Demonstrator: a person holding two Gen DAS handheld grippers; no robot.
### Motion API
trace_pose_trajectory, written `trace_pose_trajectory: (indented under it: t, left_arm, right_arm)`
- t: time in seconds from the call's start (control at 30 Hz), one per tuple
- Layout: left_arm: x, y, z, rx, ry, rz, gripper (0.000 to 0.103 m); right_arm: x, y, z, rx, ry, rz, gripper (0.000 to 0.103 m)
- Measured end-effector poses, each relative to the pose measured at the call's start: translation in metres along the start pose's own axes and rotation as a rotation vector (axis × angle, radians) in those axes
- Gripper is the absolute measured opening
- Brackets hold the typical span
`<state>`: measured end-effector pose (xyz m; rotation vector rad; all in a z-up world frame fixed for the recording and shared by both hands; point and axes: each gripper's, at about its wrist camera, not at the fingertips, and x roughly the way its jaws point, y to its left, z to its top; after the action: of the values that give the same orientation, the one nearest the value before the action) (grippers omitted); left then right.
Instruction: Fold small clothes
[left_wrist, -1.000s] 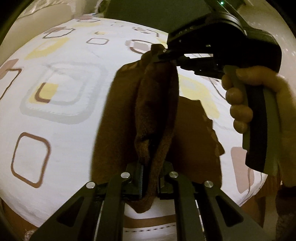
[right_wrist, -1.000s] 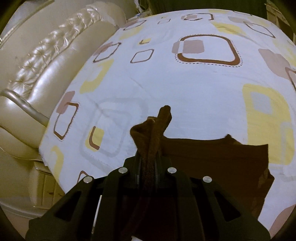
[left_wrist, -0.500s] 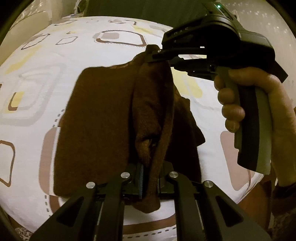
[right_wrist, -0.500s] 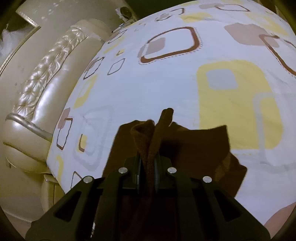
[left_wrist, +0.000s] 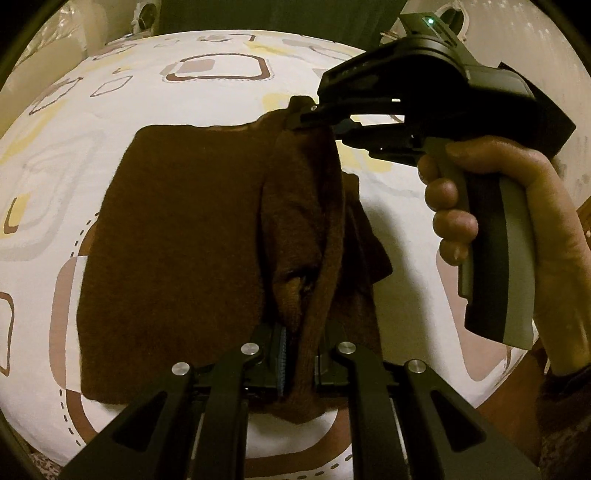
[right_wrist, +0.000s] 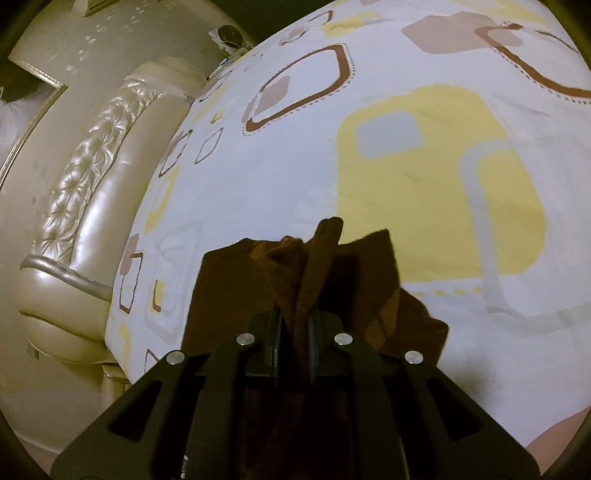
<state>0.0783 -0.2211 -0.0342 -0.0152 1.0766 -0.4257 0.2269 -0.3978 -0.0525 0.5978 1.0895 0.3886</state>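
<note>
Now my left claw is clamped tight on a bunched edge of the brown knitted garment, the fabric squeezed between its toothed pads and hanging a little below them. My right claw is likewise closed on the far end of that same raised fold; in its own wrist view the cloth pokes up in a small peak between the pads. My right hand is wrapped around the grey and black handle of that claw, fingers curled at the front.

Between the two claws the pinched fold runs as a thick ridge, lifted above the rest of the garment. The broad flat part of the garment lies spread on the bed sheet to the left of the ridge, and a smaller rumpled part lies to its right. The sheet is white, printed with brown, yellow and grey rounded squares. Beside the bed, in the right wrist view, stands a cream tufted headboard with a glossy padded edge.
</note>
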Motion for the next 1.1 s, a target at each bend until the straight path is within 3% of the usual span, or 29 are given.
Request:
trace_pose_trajectory:
  t: [0.3,0.7,0.93,1.03,1.1]
  left_arm:
    - [0.007,-0.010,-0.007,0.038,0.002,0.033,0.011]
    - [0.008,-0.026,-0.018,0.068,0.010,0.010,0.017]
    - [0.005,-0.041,-0.024,0.124,0.012,-0.072,0.022]
    - [-0.004,-0.040,-0.030,0.156,-0.007,-0.116,0.022]
    - [-0.015,-0.027,-0.035,0.143,-0.017,-0.164,0.023]
  right_arm:
    - [0.005,-0.030,-0.008,0.091,-0.003,0.053,0.010]
    - [0.004,-0.064,-0.015,0.209,-0.041,0.074,0.016]
    - [-0.021,-0.080,-0.023,0.260,-0.092,0.087,0.028]
    - [-0.039,-0.086,-0.034,0.285,-0.124,0.103,0.045]
    - [-0.053,-0.089,-0.047,0.301,-0.140,0.143,0.051]
